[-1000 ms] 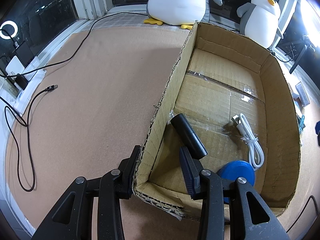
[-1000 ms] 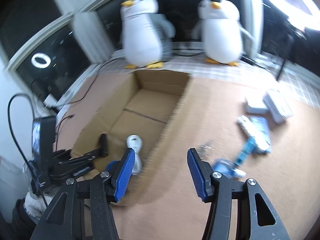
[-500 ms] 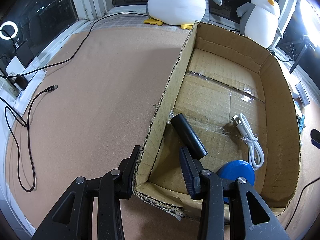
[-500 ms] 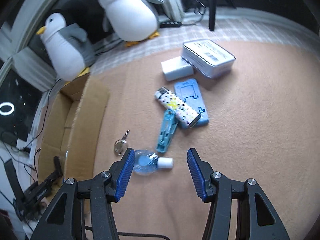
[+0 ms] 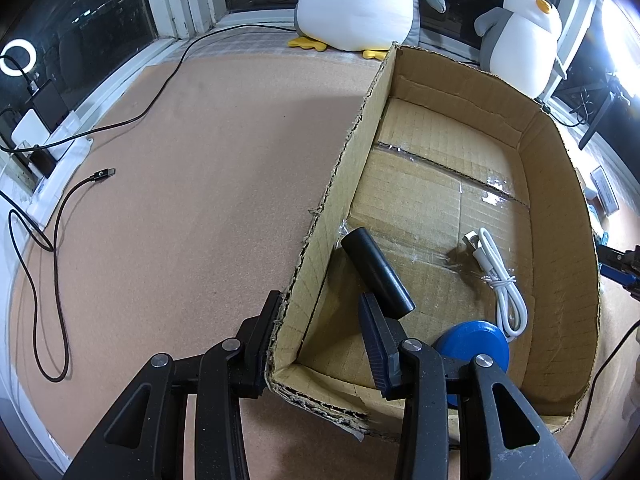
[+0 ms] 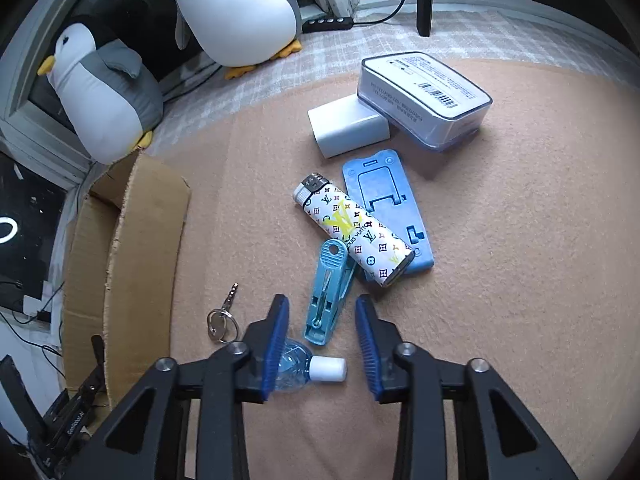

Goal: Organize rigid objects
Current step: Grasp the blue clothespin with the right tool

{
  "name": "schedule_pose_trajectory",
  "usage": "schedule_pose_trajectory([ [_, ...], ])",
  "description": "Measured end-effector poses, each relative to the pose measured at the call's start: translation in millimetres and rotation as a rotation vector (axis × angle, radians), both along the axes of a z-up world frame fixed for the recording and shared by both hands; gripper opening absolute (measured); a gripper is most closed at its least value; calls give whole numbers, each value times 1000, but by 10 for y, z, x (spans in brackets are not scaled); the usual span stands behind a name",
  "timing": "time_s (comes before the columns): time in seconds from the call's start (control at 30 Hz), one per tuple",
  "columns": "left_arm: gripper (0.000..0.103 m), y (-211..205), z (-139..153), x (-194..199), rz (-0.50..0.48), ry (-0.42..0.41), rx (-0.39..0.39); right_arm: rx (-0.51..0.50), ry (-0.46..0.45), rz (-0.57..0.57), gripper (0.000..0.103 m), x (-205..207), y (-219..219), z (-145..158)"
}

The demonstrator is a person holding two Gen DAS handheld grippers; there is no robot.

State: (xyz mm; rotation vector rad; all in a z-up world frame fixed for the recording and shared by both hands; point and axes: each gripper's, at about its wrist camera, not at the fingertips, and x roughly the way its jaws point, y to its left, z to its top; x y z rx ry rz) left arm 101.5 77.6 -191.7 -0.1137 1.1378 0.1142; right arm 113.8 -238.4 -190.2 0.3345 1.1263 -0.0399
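Left tongs (image 5: 320,316) clamp the box (image 5: 332,184) corner; right tongs (image 6: 322,328), closing, straddle one clip (image 6: 326,296) among seven loose items, bare carpet at right.

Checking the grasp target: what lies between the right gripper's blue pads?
In the right wrist view, the closing right gripper brackets the light-blue plastic clothespin and the small clear bottle's white cap.

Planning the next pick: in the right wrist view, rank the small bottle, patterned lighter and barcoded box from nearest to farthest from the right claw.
1. Small bottle, between the closing right claw fingers.
2. Patterned lighter, just ahead.
3. Barcoded box, far back right.
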Motion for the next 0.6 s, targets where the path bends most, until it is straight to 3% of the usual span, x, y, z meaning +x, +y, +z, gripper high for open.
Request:
schedule_pose_trajectory([
  [0.23, 42, -7, -2, -9, 4, -3, -5, -30, 2, 20, 11, -7, -35, -15],
  [0.6, 42, -5, -1, -12, 5, -3, -6, -56, 4, 69, 11, -286, -179, -20],
])
